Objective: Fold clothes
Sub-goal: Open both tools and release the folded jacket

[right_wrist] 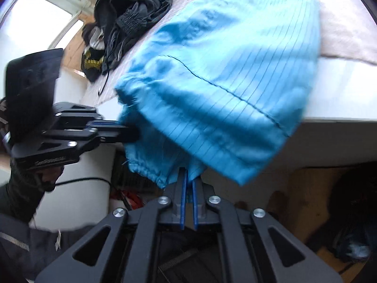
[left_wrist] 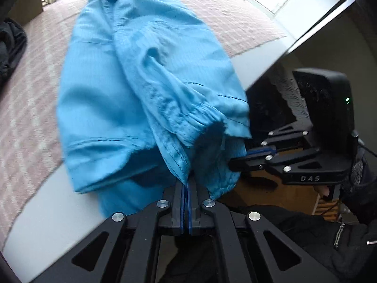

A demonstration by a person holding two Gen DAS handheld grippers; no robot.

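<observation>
Each claw is matte black, its slotted linkage arms fastened with round silver screws, its fingers (left_wrist: 182,202) lined with blue pads. The right claw (left_wrist: 238,162) bears raised letters "DAS" and a green light. The person wears black sleeves (right_wrist: 21,195) and a zipped black jacket.

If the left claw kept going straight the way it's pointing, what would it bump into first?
The blue garment: the left claw is already shut on its hem, so going on means more of that cloth, probably the pink bedcover beneath.
</observation>
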